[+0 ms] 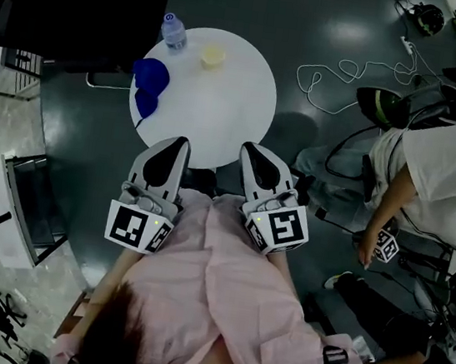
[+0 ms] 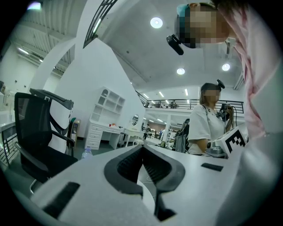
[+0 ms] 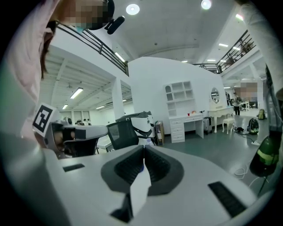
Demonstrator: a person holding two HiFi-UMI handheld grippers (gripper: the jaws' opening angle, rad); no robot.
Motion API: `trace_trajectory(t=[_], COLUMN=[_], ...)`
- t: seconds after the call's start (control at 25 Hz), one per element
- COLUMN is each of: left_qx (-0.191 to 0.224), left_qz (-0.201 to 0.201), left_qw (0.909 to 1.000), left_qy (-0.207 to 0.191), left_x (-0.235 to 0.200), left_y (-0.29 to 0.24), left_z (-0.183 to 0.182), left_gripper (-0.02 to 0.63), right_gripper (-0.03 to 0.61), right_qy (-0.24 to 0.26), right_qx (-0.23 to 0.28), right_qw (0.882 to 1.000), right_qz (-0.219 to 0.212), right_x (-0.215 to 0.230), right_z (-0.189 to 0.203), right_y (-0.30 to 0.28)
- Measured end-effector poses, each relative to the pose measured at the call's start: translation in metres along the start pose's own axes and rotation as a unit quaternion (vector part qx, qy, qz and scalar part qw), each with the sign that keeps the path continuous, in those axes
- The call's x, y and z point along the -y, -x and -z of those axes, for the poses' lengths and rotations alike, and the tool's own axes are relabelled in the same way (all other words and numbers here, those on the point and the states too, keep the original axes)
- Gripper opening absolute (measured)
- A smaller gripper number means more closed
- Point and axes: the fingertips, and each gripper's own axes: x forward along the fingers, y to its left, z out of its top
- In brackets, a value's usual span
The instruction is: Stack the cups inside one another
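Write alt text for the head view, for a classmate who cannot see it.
Seen from above, a person in a pink shirt holds the left gripper and right gripper, both shut and empty, over the near edge of a round white table. On it are two blue cups at the left edge, a pale yellow cup and a water bottle.

Counter (image 1: 221,109): round, white.
Far edge: clear bottle (image 1: 174,31), capped, upright; pale yellow cup (image 1: 213,56) near it.
Left edge: blue cup (image 1: 151,75), second blue cup (image 1: 145,104) just beside.
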Motion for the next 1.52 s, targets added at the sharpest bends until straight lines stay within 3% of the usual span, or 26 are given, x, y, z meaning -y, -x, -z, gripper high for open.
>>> trace_trajectory(t=[1.52], left_qx=[-0.001], left_qz=[-0.018], left_qw=[0.9998], left_qy=[0.006], left_x=[-0.010], left_y=[-0.006], left_z=[0.000], left_gripper=[0.017], right_gripper=[0.031], right_qy=[-0.006], right_qx=[-0.010], right_qw=[1.000], right_qz=[-0.005], right_x=[0.009], right_z=[0.001], right_y=[-0.010])
